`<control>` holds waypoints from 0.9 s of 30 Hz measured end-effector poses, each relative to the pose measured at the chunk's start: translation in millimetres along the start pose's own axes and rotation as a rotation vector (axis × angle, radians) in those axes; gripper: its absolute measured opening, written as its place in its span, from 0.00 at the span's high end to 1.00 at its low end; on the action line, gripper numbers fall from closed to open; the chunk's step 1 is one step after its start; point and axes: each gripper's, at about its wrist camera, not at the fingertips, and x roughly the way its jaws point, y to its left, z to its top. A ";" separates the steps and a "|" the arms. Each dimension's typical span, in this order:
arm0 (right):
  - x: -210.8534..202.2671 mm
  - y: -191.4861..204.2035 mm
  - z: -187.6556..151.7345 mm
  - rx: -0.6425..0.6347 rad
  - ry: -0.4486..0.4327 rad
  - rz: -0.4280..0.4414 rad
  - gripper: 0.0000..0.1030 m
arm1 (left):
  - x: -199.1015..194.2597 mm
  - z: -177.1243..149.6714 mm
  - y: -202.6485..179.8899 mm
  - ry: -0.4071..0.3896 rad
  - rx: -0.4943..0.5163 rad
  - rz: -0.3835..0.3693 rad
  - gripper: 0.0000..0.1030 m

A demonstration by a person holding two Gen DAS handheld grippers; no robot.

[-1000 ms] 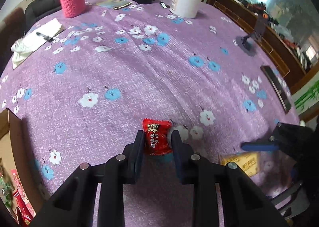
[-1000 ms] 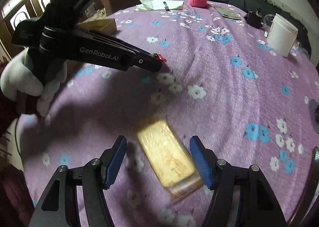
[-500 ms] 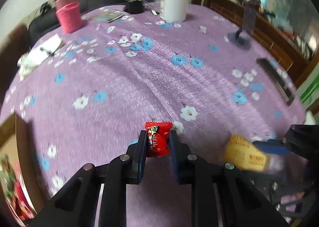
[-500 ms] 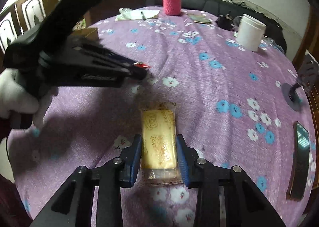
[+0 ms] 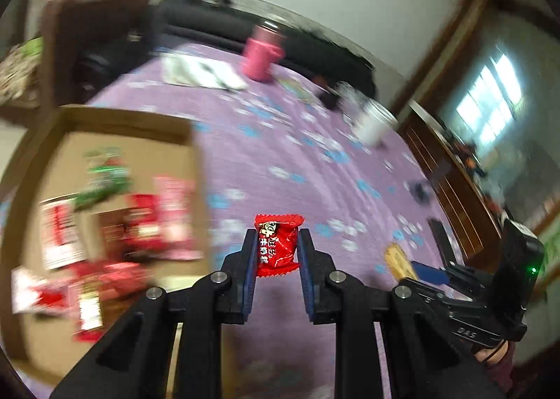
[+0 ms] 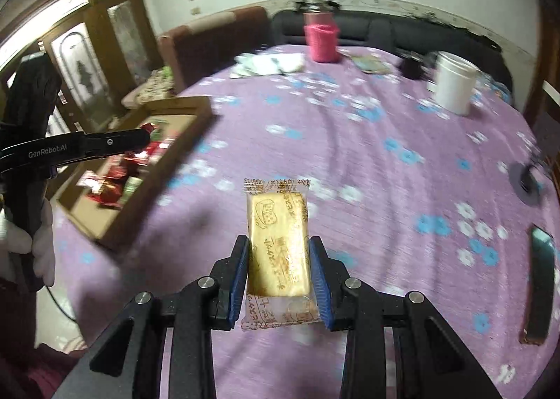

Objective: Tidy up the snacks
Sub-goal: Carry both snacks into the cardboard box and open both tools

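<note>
We hold a small red foil candy packet (image 5: 277, 245) clamped in the left gripper (image 5: 276, 255) and a flat yellow biscuit packet (image 6: 278, 252) clamped in the right gripper (image 6: 280, 273), both lifted above the purple flowered tablecloth (image 6: 350, 161). The open brown cardboard box (image 6: 182, 150) of snacks sits at the table's left edge. Our risk: the slick wrappers slipping free mid-swing, or the two grippers colliding over the box.

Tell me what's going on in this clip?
A person is sorting snacks with two hand-held claws. The left claw is shut on a red candy packet; the right claw is shut on a yellow biscuit packet. Both are lifted above the purple tablecloth, near a cardboard box holding other snacks.
</note>
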 end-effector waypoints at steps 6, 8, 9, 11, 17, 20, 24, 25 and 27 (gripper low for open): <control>12.6 59.6 21.8 -0.057 0.002 0.118 0.64 | -49.3 -14.5 55.3 -0.066 -0.090 0.125 0.79; 19.0 77.1 28.7 -0.066 0.012 0.162 0.64 | -58.1 -20.5 68.7 -0.075 -0.111 0.152 0.79; 23.1 86.6 32.3 -0.072 0.017 0.181 0.64 | -62.6 -24.3 77.8 -0.076 -0.121 0.166 0.79; 33.1 108.4 38.4 -0.088 0.030 0.217 0.64 | -66.1 -30.0 89.0 -0.081 -0.132 0.199 0.79; 64.4 163.9 48.6 -0.136 0.081 0.278 0.64 | -59.5 -42.3 115.6 -0.063 -0.159 0.246 0.79; 84.4 183.2 50.2 -0.141 0.119 0.299 0.64 | -56.6 -44.6 121.2 -0.060 -0.162 0.256 0.79; 108.6 198.6 50.2 -0.135 0.154 0.302 0.64 | -53.2 -46.3 122.1 -0.063 -0.165 0.267 0.78; 112.8 200.8 50.5 -0.133 0.159 0.300 0.64 | -52.7 -46.0 121.1 -0.065 -0.160 0.270 0.76; 121.3 202.8 50.4 -0.131 0.166 0.291 0.64 | -53.4 -46.1 118.9 -0.071 -0.153 0.276 0.71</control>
